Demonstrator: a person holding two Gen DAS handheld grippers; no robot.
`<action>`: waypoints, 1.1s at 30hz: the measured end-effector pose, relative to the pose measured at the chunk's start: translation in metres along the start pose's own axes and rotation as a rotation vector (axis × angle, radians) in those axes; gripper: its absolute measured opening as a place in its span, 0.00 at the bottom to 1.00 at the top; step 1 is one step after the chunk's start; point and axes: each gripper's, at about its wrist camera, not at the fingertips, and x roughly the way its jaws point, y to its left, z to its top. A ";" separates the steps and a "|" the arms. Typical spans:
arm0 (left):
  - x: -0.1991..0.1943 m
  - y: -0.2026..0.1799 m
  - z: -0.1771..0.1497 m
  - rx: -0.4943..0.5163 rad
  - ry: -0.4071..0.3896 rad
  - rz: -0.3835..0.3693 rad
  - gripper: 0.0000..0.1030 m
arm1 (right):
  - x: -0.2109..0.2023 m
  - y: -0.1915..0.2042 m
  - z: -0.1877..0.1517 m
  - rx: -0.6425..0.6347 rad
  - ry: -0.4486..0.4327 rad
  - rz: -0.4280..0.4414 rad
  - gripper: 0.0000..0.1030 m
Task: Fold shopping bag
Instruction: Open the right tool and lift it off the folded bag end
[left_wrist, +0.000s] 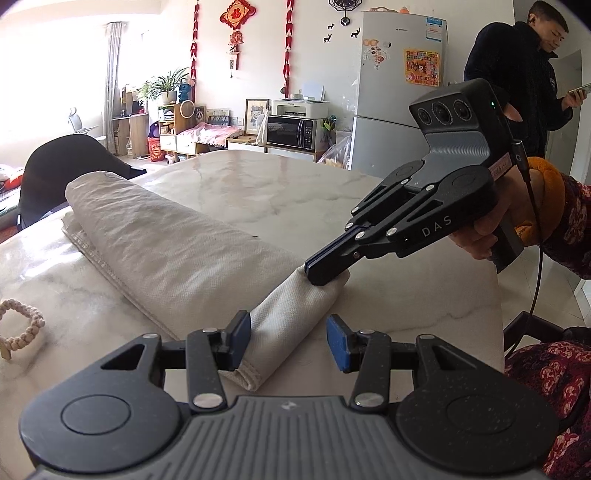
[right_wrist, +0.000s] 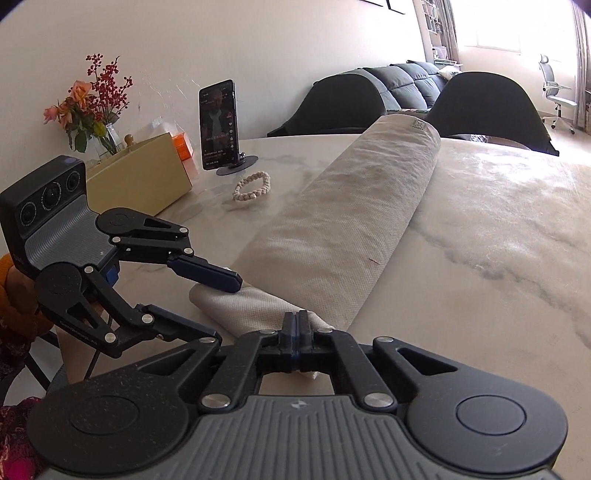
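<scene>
White cloth shopping bag (left_wrist: 155, 236), folded long, lying across the middle of the marble table (left_wrist: 258, 184).

Near end of bag between the spread blue pads of the left gripper (left_wrist: 289, 341), low in the frame, not squeezed. Right gripper (left_wrist: 325, 271), mid-right, pinched tight on the bag's fold. Bead bracelet (left_wrist: 22, 328) at far left.

1. The near end of the off-white woven fabric shopping bag (right_wrist: 295, 306) disappears behind the closed black right gripper (right_wrist: 295, 325) in the right wrist view.
2. A cream braided cord bracelet (left_wrist: 20, 328) is cut off by the left edge of the left wrist view.
3. The text on the upright black smartphone (right_wrist: 218, 123) is too small to read.
4. The bright far window (right_wrist: 517, 22) is washed out.
</scene>
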 end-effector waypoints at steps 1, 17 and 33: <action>0.000 0.001 0.000 -0.002 0.000 -0.004 0.45 | -0.001 0.002 -0.001 -0.023 -0.009 -0.002 0.00; 0.006 0.019 0.015 -0.003 0.082 -0.102 0.44 | -0.013 0.033 -0.004 -0.547 0.030 0.029 0.32; 0.026 0.008 0.034 0.281 0.222 -0.080 0.45 | 0.006 0.020 0.011 -0.720 0.161 0.145 0.45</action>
